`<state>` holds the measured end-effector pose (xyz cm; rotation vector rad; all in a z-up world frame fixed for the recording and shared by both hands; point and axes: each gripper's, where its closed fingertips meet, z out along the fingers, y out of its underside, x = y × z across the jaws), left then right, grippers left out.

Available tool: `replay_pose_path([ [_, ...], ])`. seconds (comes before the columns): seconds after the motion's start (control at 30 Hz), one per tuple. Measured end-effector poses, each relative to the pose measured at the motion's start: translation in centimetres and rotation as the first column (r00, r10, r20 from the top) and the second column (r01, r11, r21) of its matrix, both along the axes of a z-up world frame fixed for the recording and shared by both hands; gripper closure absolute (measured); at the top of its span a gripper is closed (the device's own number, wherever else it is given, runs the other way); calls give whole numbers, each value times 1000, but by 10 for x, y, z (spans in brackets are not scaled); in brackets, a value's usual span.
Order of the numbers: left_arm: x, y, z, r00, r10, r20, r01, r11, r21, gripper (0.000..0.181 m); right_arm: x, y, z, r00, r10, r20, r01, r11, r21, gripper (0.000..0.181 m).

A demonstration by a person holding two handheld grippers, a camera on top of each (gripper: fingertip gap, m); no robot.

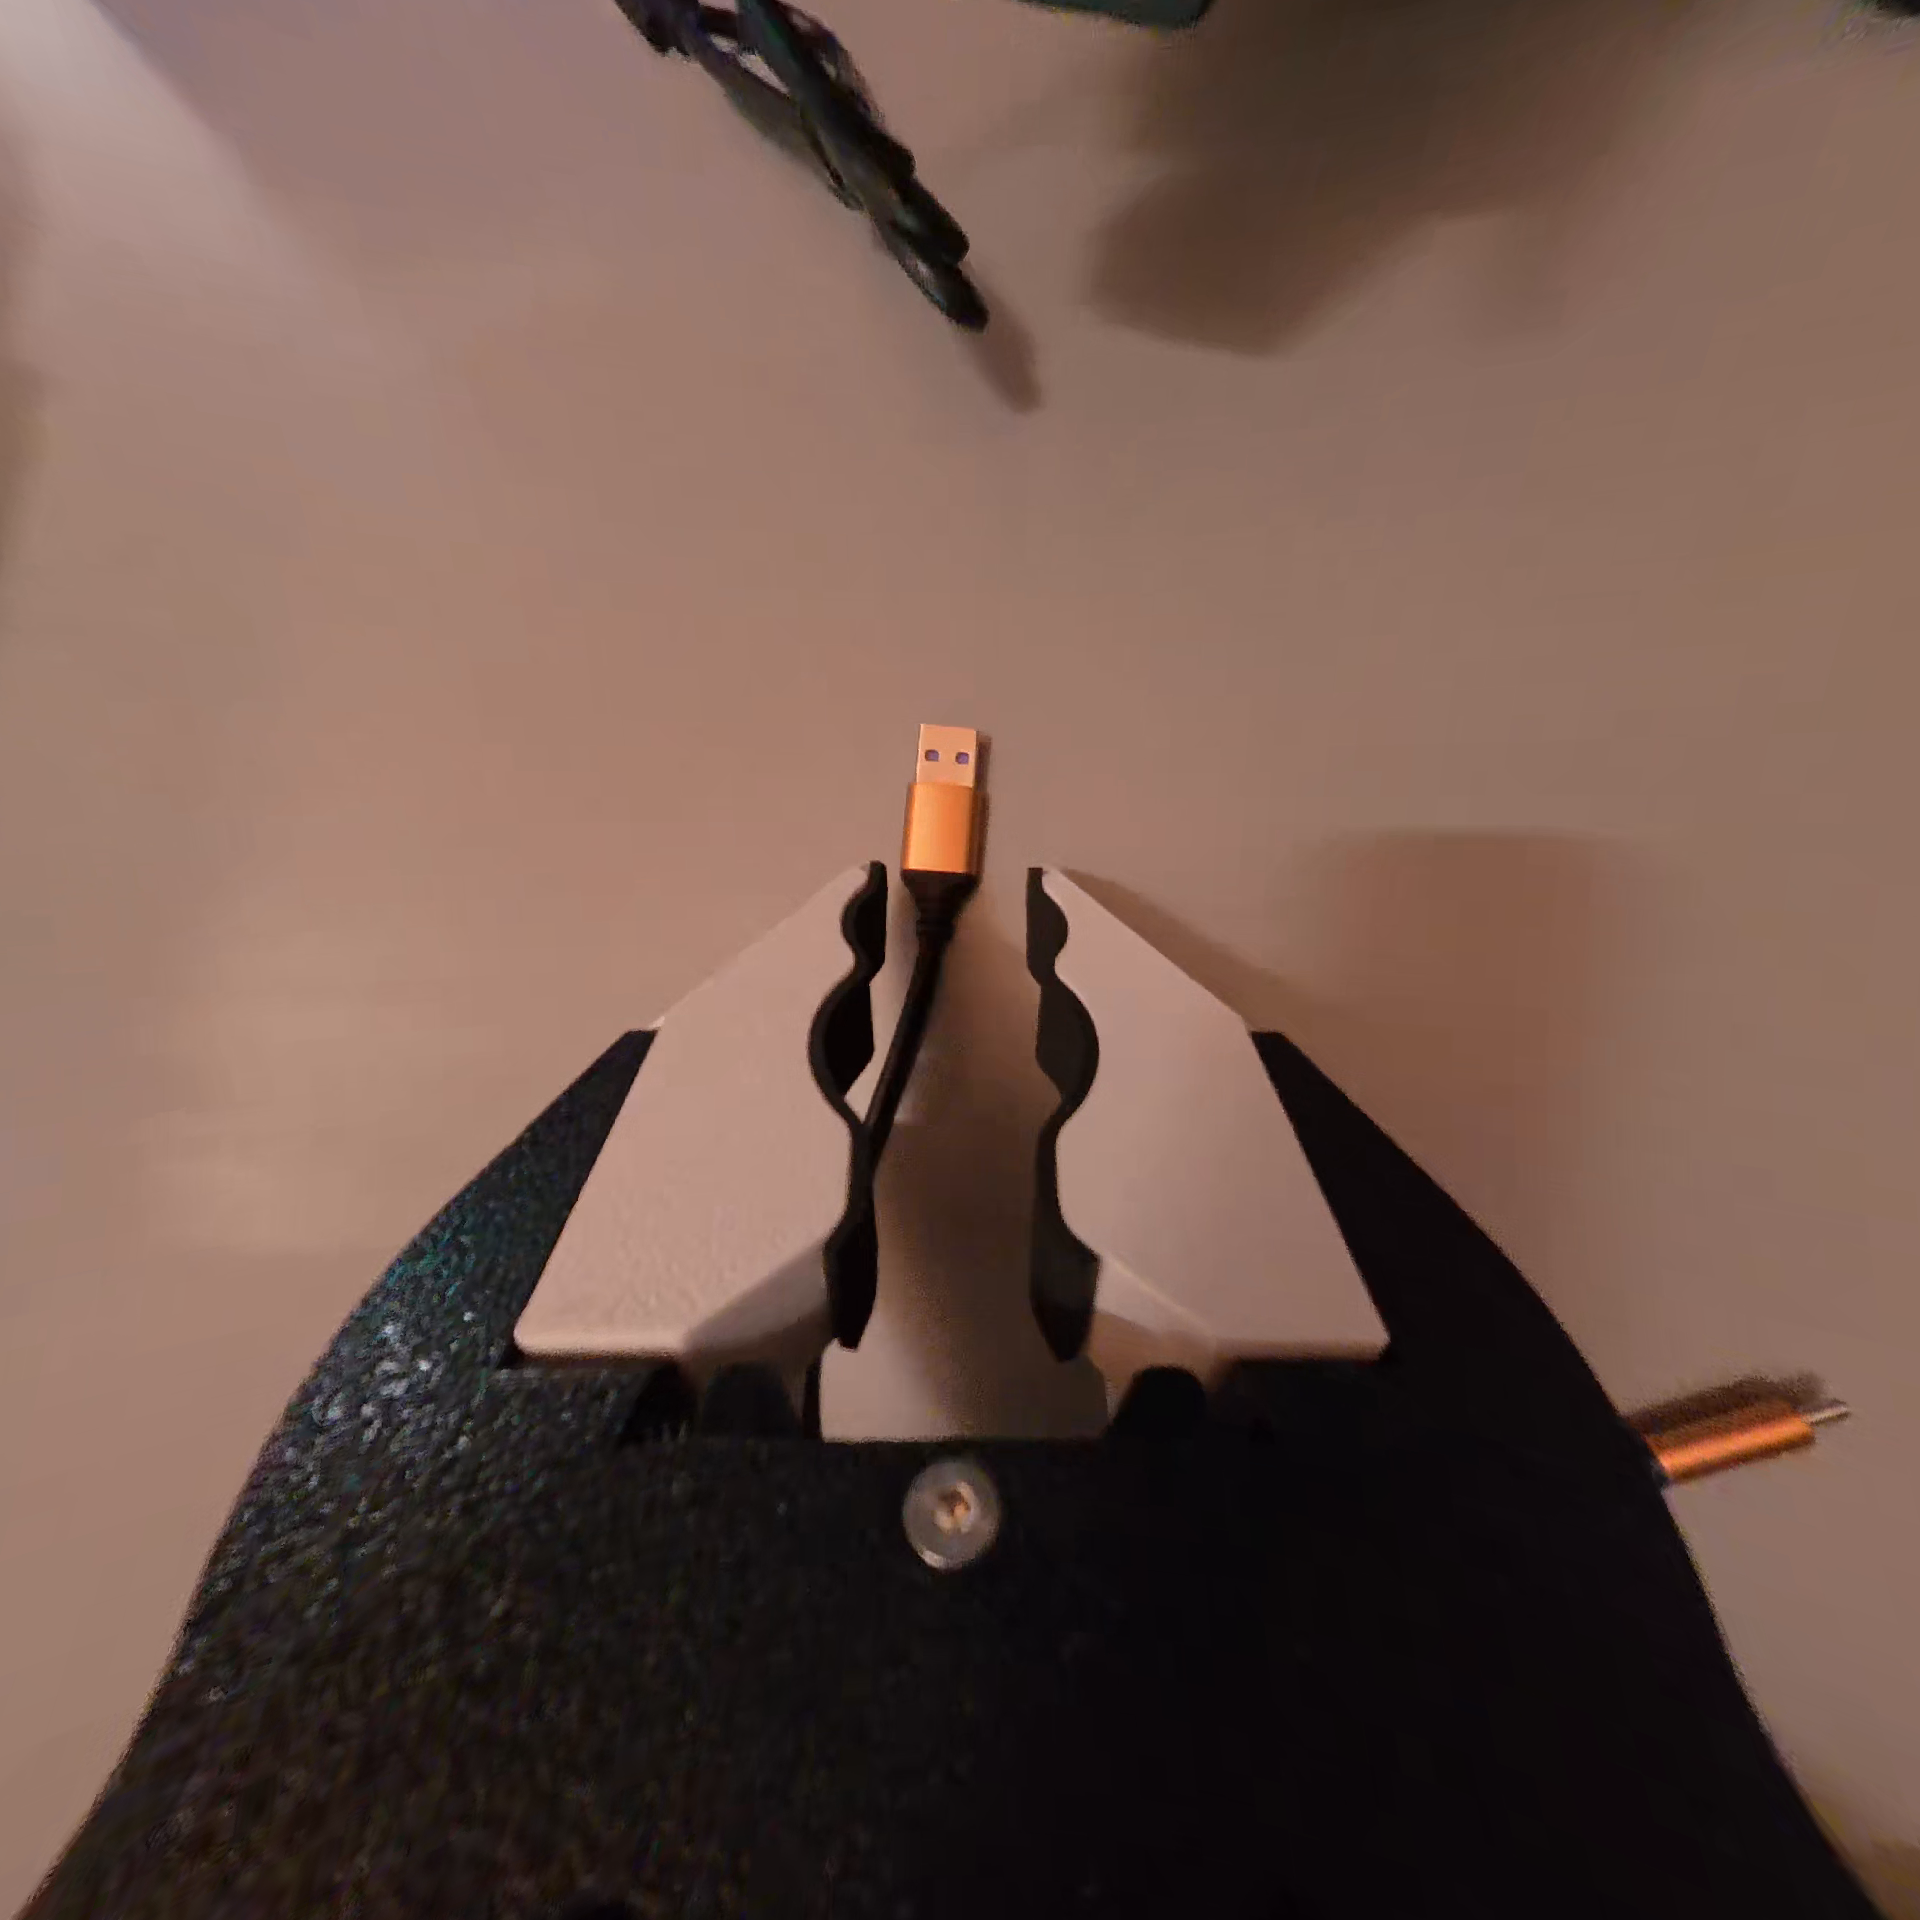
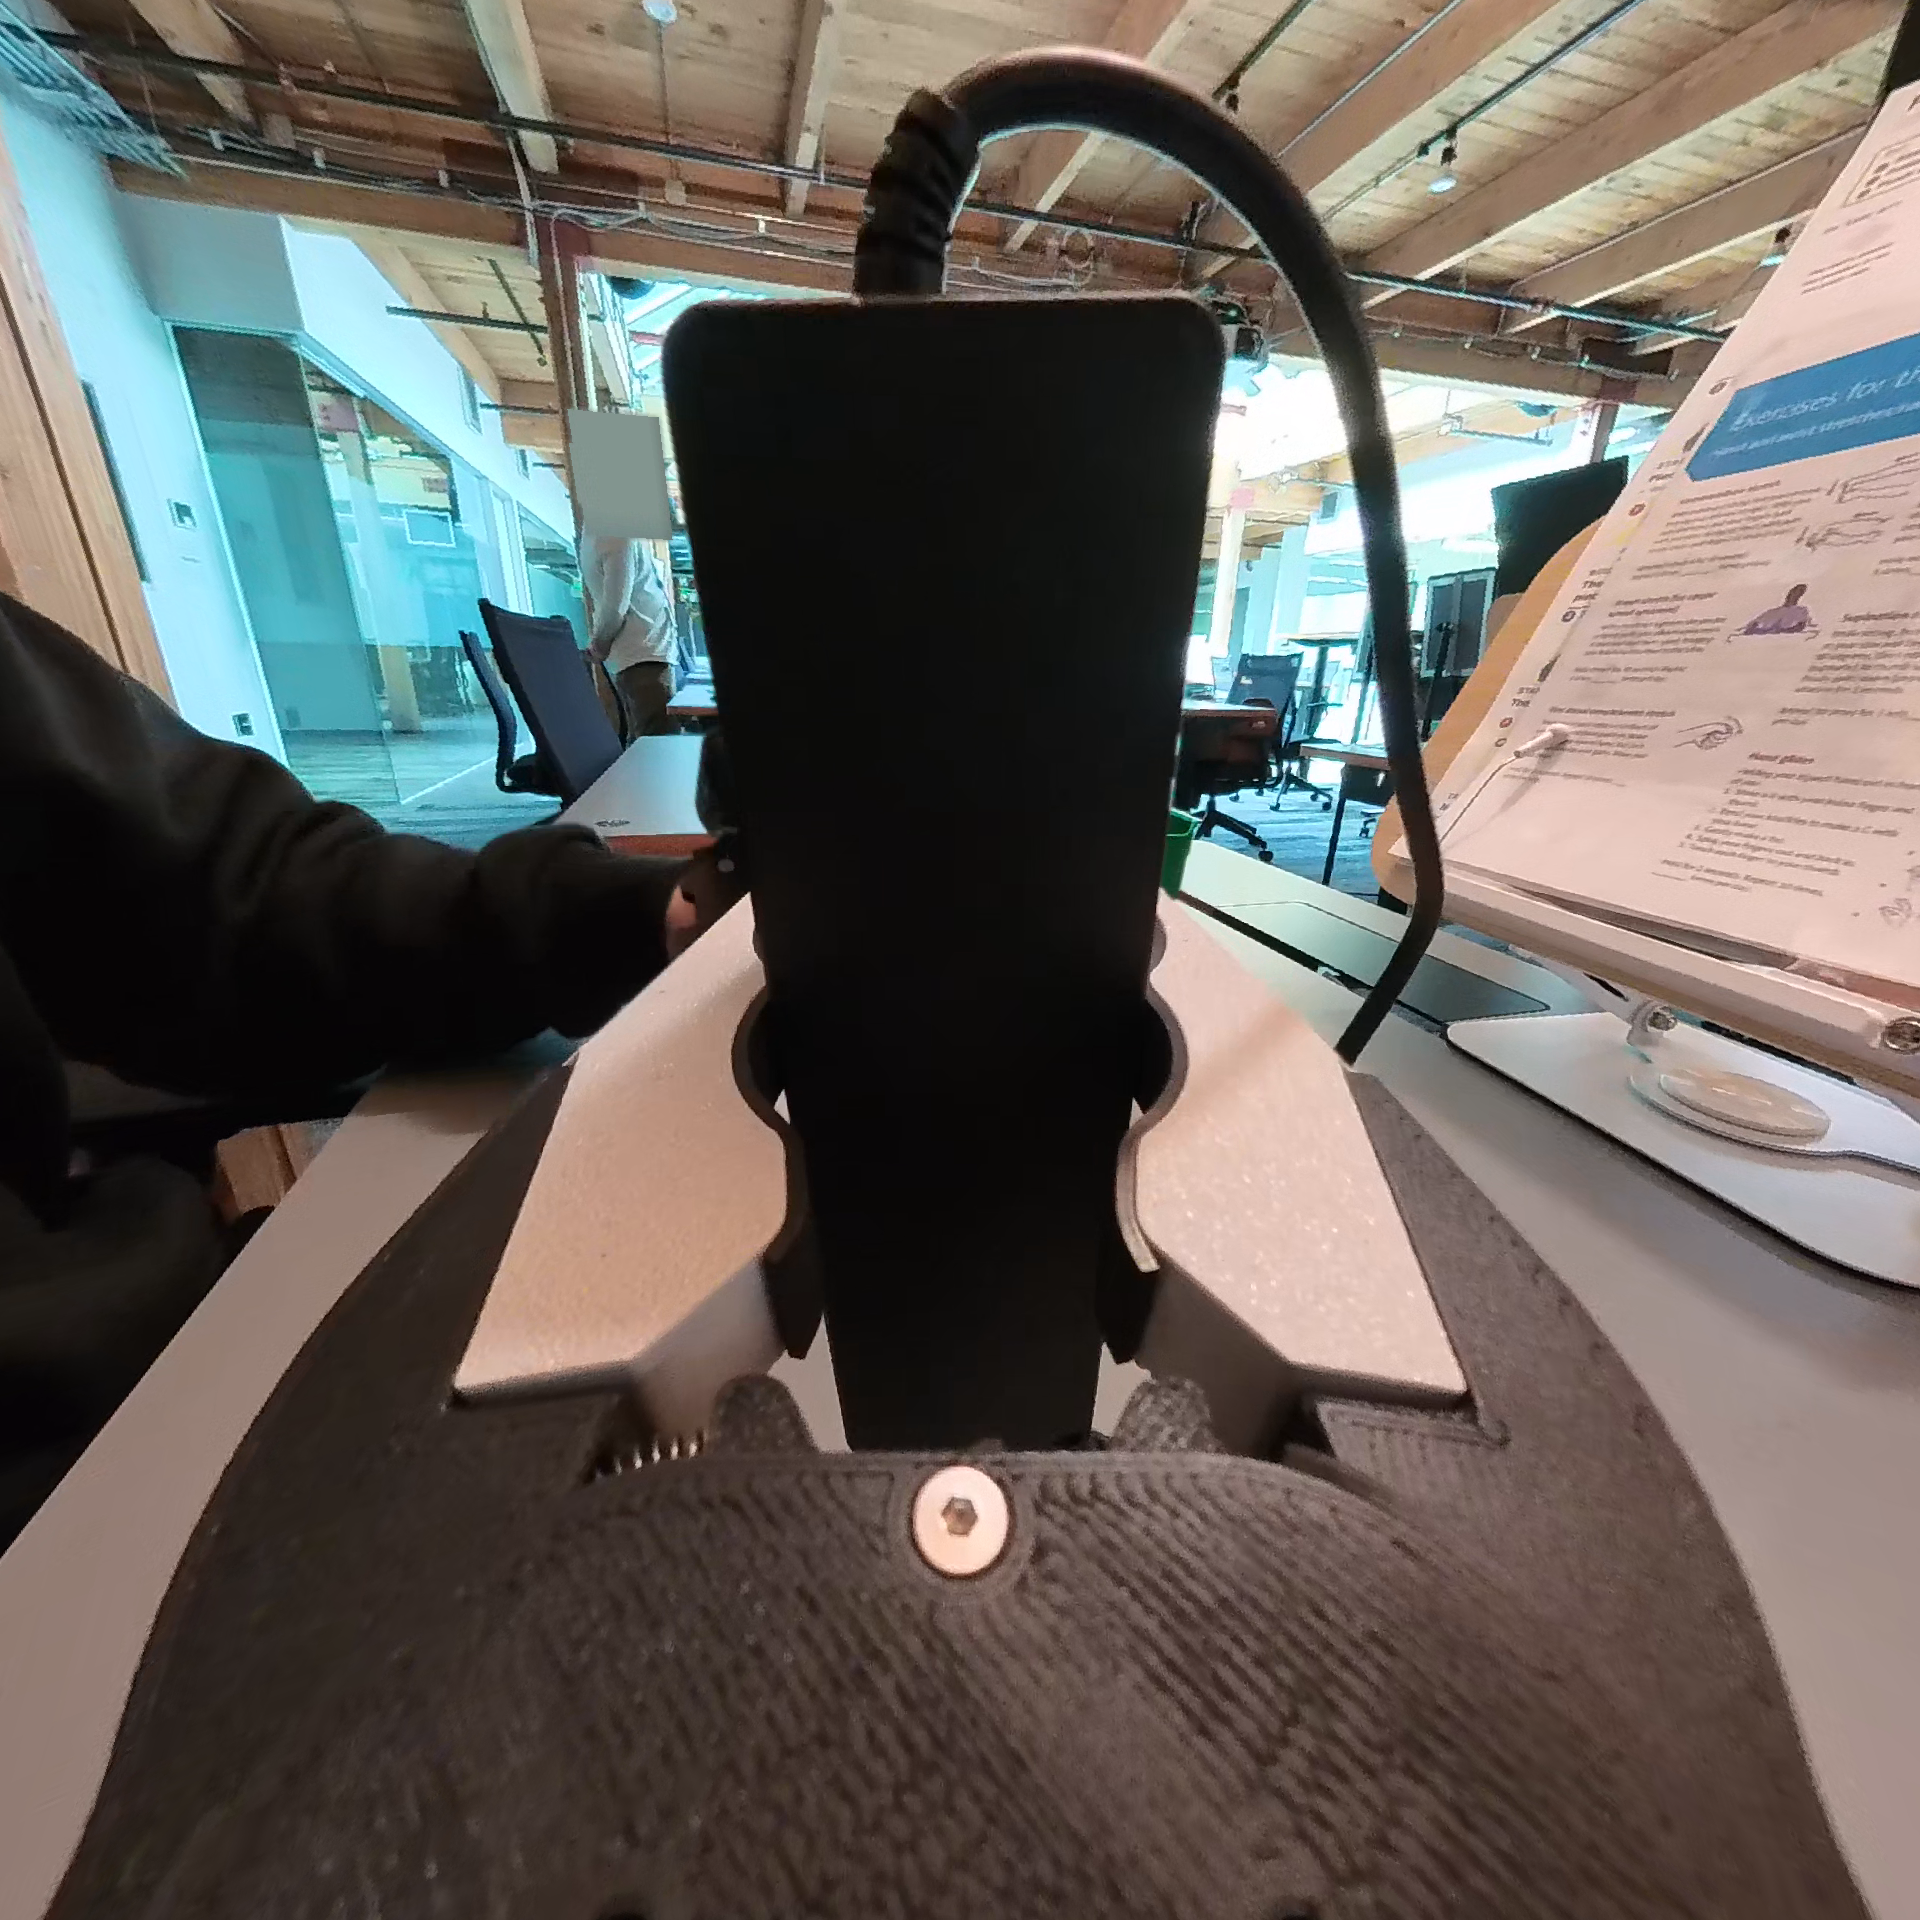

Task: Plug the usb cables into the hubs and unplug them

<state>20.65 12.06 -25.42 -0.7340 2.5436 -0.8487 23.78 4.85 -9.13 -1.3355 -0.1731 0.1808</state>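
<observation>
left tool (image 1: 956, 873): pale wedge fingers with wavy black pads, spread, nothing pinched. usb cable (image 1: 902, 1039) runs up between them along the left pad; its copper-sleeved plug (image 1: 943, 800) lies on the matte beige desk (image 1: 416, 623), just past the tips. second copper plug (image 1: 1735, 1434) at lower right, half hidden by the tool body. dark blurred object (image 1: 842, 145) at top, unidentifiable. right tool (image 2: 956, 956): pressed onto a flat black hub (image 2: 945, 727) with rounded corners, held upright above the desk; ports not visible. its thick cord (image 2: 1340, 343) arcs down right.

Dim, warm, blurred left view; bright daylit right view, edges fisheye-bent.
</observation>
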Motion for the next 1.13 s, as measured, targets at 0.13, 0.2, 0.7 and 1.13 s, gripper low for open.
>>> replay_pose_path([
  [0.13, 8, 0, -4, 999, -2, 45, 2, 1000, 0, 168, -2, 0, 1, 1000, 16, -12, -16, 1000, -1, 119],
  [0.2, 15, -2, -4, 995, 8, 95, -7, 1000, -16, 168, -3, 1, -1, 999, 27, -19, -27, 1000, -10, 119],
  [0.7, 9, -5, 92, 991, 92, -95, -104, 986, -131, 169, -10, 9, -16, 999, 52, 9, -51, 995, -84, 118],
  [1.13, -5, -47, 121, 987, -112, -118, 108, 993, -40, 169, -24, 26, -38, 994, 85, 64, -72, 979, -189, 118],
])
